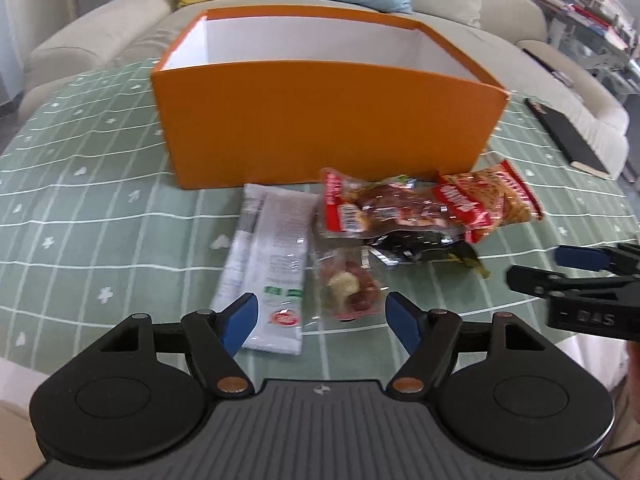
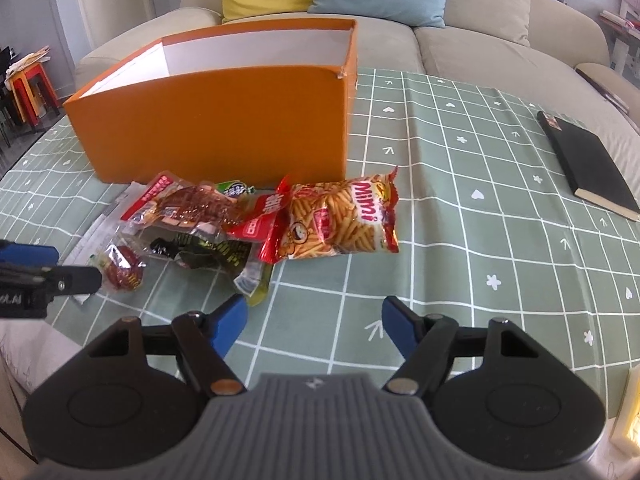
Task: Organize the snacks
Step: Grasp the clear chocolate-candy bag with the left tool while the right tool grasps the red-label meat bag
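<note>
An open orange box with a white inside stands on the table; it also shows in the right wrist view. Snack packets lie in front of it: a white packet, a clear packet with red sweets, a red meat packet, a dark packet and a "Mimi" fries bag. My left gripper is open and empty, just short of the white and clear packets. My right gripper is open and empty, in front of the fries bag.
A green checked cloth covers the table. A black notebook lies at the right. A beige sofa with yellow and blue cushions stands behind the table. The other gripper shows at the right edge of the left wrist view.
</note>
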The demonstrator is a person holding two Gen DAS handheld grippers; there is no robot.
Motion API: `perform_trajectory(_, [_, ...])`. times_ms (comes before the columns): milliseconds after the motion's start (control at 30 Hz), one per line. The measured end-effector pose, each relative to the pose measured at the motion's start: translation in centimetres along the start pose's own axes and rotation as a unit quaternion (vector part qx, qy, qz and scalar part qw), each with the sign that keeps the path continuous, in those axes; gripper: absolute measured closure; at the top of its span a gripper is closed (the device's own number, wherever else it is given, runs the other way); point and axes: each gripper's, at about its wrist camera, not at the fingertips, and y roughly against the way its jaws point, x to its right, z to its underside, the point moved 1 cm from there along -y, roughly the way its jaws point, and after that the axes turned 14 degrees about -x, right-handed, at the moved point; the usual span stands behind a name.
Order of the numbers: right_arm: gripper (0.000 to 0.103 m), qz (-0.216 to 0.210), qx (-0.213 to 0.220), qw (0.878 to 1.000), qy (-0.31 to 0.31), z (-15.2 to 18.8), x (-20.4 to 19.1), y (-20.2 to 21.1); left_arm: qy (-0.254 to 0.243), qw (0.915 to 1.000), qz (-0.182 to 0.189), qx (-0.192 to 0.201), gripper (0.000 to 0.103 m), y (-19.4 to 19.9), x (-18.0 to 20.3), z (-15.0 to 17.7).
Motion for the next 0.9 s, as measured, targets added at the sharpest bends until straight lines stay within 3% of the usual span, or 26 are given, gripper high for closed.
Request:
perform_trajectory(167, [0.041,-0.004,0.000,1.000,0.007,-0.4,-0.2,-0.5,-0.022,0.9998,0.000,-0.003,0.021,-1.1,1.6,-0.8])
perform_trajectory(300, [0.041,-0.009,0.010,1.000,0.021,-0.6,-0.6,-0.5,-0.021,0.9997,-0.005,-0.011,0.027,-2.1,2.3,-1.3])
perform_trajectory(400, [0.044,-0.021,0.014,0.999,0.028,-0.7,-0.9,-0.5,-0.018,0.9996,-0.016,-0.013,0.034,-2.7,2.4,-1.5])
perform_trajectory(467, [0.048,-0.027,0.016,0.999,0.034,-0.6,-1.3,-0.6,-0.012,0.9997,-0.015,-0.014,0.045,-3.0,2.3,-1.6])
perform_trajectory(533, [0.048,-0.029,0.017,0.999,0.040,-0.6,-1.7,-0.8,-0.009,0.9999,-0.010,-0.010,0.050,-3.0,2.2,-1.4])
perform_trajectory(900, [0.055,-0.018,0.047,0.996,0.072,-1.2,-2.8,0.3,0.028,0.9994,-0.014,0.013,0.053,-0.6,0.6,-1.0])
